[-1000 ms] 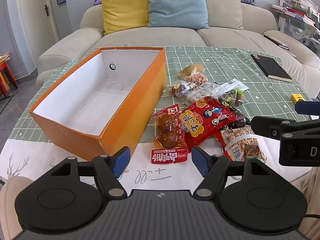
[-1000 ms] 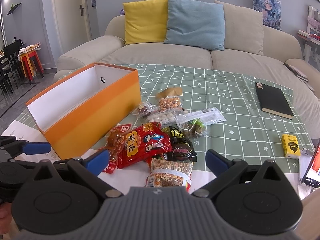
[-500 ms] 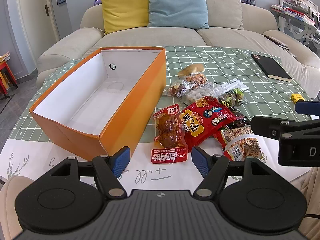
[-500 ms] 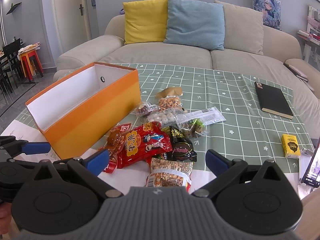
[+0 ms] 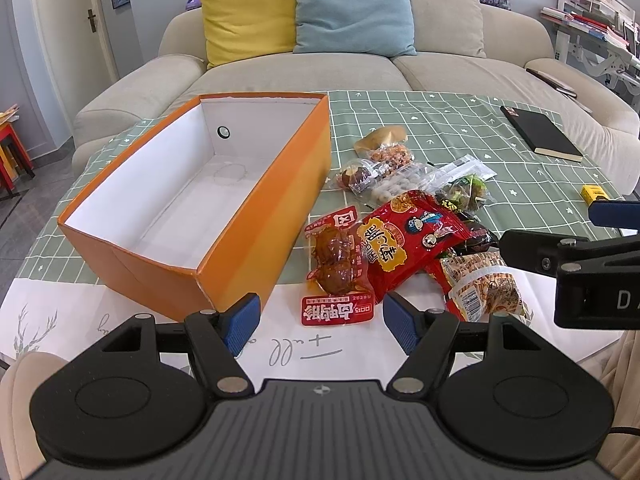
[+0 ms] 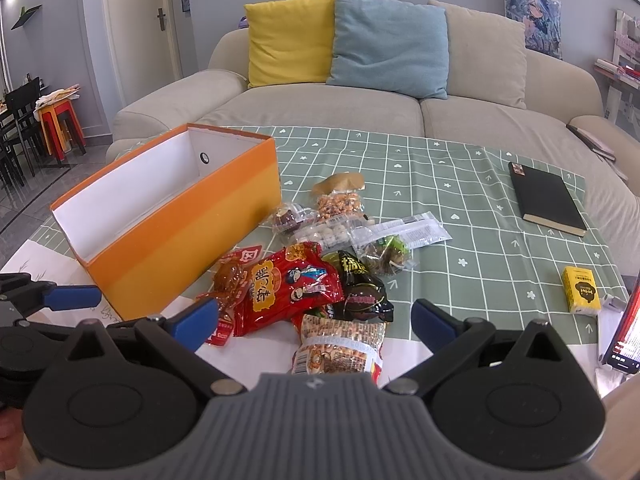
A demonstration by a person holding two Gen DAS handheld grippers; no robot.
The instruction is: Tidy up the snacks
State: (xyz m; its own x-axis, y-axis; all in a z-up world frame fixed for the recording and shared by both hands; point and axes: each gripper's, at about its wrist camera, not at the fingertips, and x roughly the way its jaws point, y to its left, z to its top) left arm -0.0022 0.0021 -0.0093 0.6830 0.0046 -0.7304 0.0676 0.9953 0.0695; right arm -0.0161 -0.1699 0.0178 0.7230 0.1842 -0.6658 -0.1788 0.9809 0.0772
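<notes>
An empty orange box (image 5: 256,216) with a white inside stands on the table's left; it also shows in the right wrist view (image 6: 180,216). Beside it lies a pile of snack packs: a red bag (image 5: 404,240), a braised-meat pack (image 5: 336,264), a peanut pack (image 5: 480,284), a dark pack (image 6: 360,292) and clear bags (image 5: 384,176). My left gripper (image 5: 320,320) is open and empty, just short of the meat pack. My right gripper (image 6: 316,316) is open and empty above the peanut pack (image 6: 340,344).
A black notebook (image 6: 548,204) and a small yellow carton (image 6: 580,290) lie on the green checked cloth (image 6: 460,184) at the right. A phone (image 6: 624,332) stands at the far right edge. A sofa with cushions (image 5: 352,8) is behind the table.
</notes>
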